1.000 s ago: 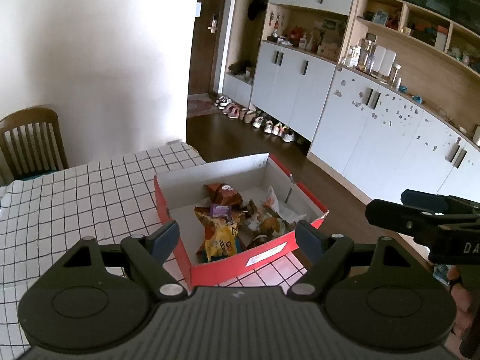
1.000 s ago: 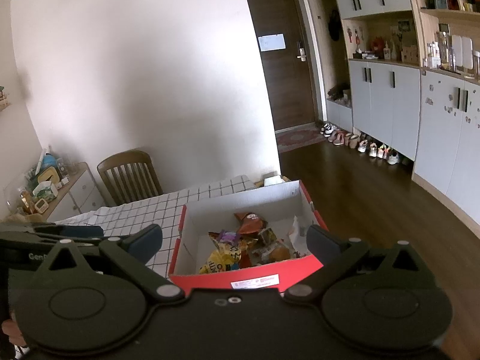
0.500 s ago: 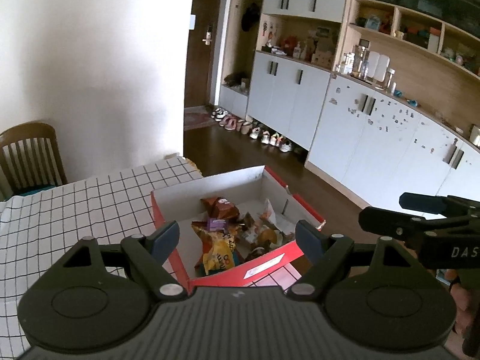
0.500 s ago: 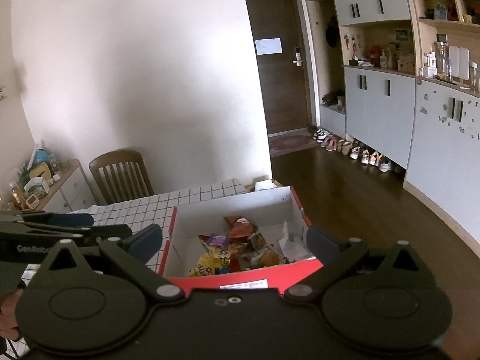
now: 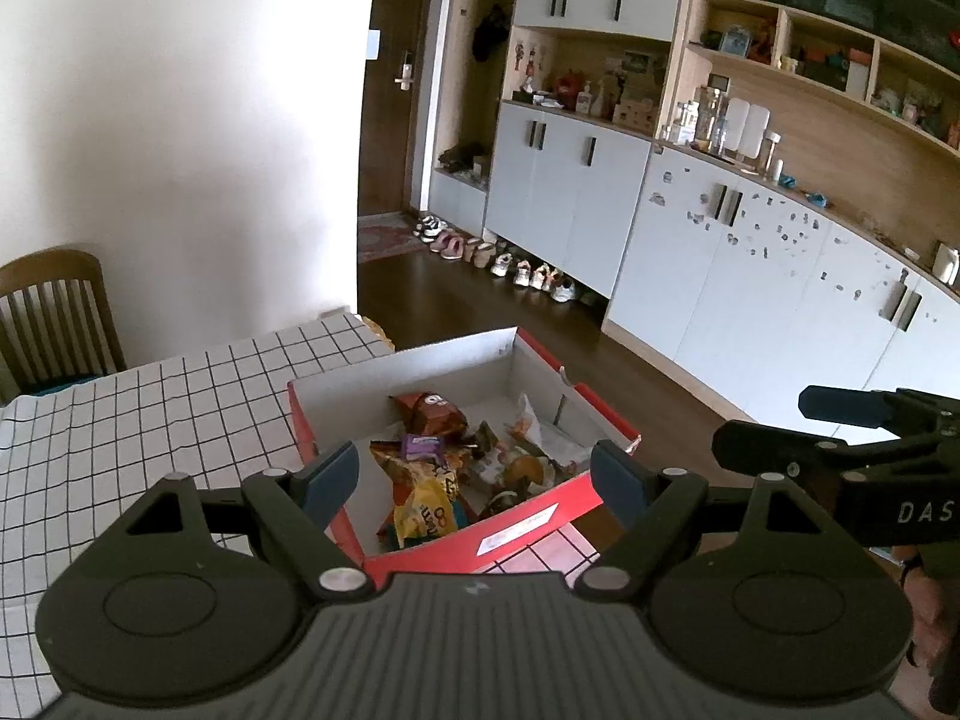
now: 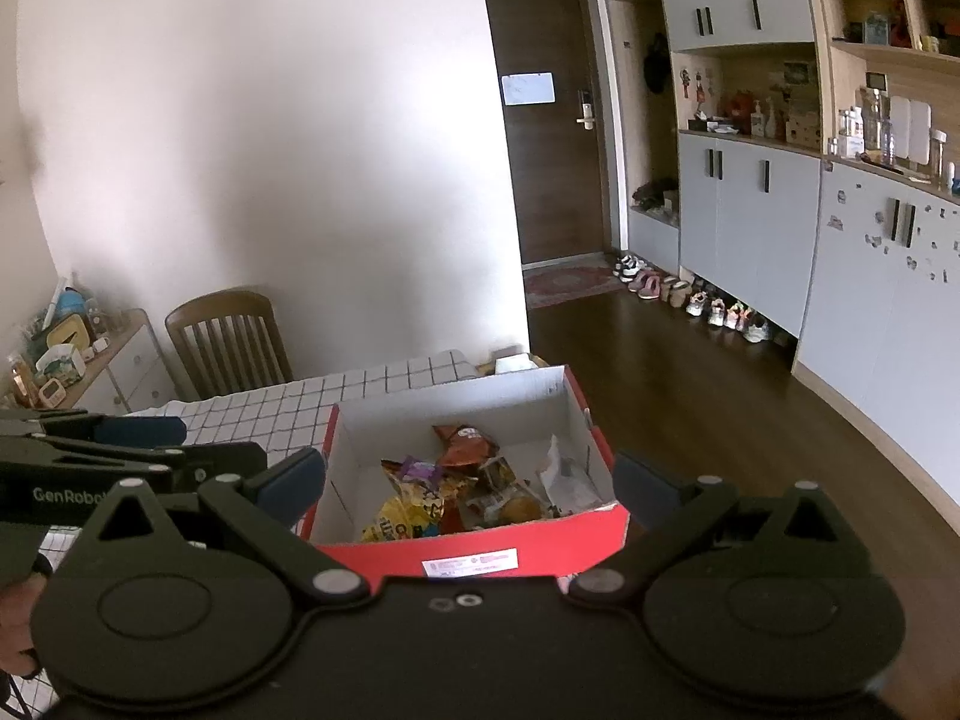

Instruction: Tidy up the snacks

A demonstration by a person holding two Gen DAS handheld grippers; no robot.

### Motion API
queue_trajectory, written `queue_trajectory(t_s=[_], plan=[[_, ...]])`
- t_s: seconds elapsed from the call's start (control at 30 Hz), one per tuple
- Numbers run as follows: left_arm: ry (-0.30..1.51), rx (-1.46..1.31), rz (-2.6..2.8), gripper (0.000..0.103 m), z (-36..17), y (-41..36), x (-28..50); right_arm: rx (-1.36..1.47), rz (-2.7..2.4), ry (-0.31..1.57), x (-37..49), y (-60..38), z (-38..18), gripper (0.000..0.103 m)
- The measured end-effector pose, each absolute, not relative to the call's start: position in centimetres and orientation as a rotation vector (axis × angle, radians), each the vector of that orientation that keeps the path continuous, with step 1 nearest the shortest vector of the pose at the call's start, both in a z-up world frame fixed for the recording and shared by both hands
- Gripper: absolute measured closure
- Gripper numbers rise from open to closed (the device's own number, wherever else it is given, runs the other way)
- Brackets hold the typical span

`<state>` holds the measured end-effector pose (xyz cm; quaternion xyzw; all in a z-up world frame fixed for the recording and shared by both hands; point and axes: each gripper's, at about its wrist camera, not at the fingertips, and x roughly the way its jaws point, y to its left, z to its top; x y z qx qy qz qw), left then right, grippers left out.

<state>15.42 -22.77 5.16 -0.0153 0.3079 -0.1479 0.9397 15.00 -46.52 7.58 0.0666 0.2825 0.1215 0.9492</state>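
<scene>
Both tongs were angled down toward the box point(image 5: 534, 525), side by side. Left tongs point(image 5: 474, 477) were wide open, nothing held. Right tongs point(image 6: 468, 483) were wide open too, empty. The box sat on the table point(image 5: 150, 420) at its right near corner, just beyond both tongs and framed between the fingers. Snacks point(image 6: 444, 492) lay piled inside. Individual packets were hard to tell apart; the box's near wall was partly hidden behind the tong bodies.

both wrist views angled down, close over shared snack box point(image 5: 540, 516)
</scene>
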Motion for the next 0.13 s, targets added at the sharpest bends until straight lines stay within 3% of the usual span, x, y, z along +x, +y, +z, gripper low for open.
queue_trajectory(t_s=[0.13], plan=[[0.634, -0.034, -0.304, 0.018, 5.07, -22.71, 15.35, 0.129, 0.248, 0.581, 14.97, -46.39, 7.59, 0.0]])
